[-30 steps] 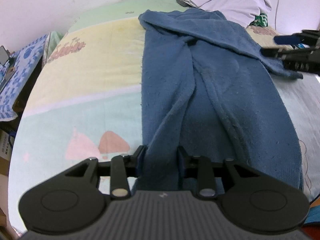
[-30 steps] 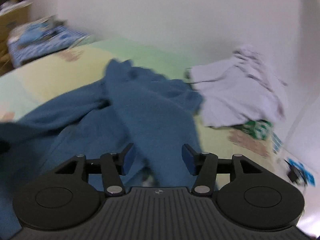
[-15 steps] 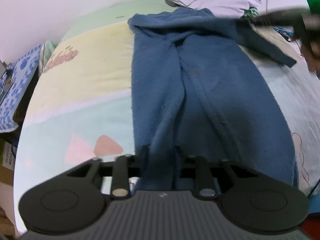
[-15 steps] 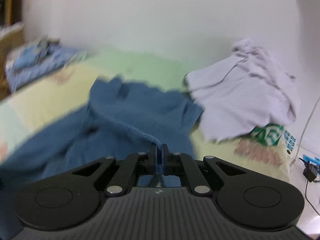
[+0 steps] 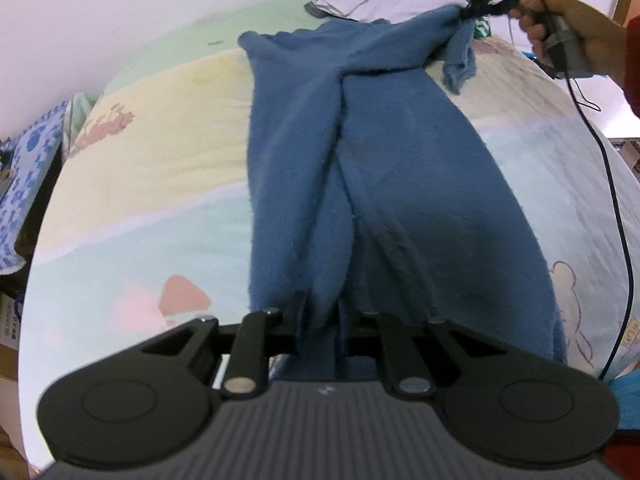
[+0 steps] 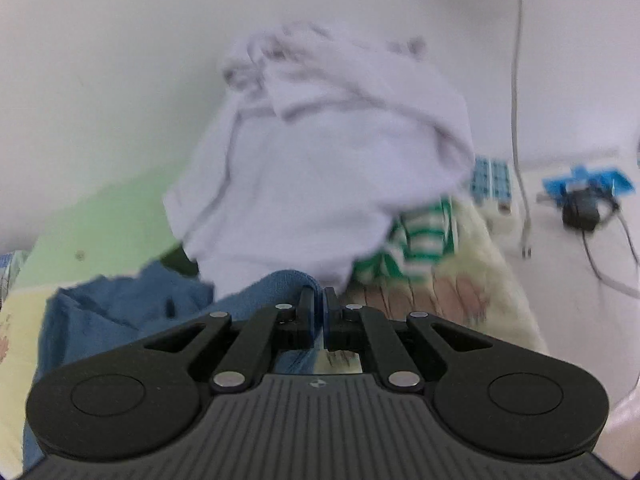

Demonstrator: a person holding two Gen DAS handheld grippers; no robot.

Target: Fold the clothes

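A long blue knit garment [image 5: 400,184] lies lengthwise on the bed. My left gripper [image 5: 320,320] is shut on a fold at its near end. My right gripper [image 5: 466,10] shows at the top right of the left wrist view, shut on the garment's far corner and holding it lifted off the bed. In the right wrist view the right gripper [image 6: 319,300] pinches blue fabric [image 6: 128,312] between its closed jaws.
A pale lilac garment [image 6: 320,168] is heaped at the head of the bed over a green striped cloth [image 6: 424,240]. The bed sheet [image 5: 152,184] is pastel with cartoon prints. A black cable [image 5: 612,208] hangs at the right. A charger [image 6: 580,208] lies beside the bed.
My right gripper closed on the garment's far corner and lifted it up and to the right. My left gripper closed on the near fold.
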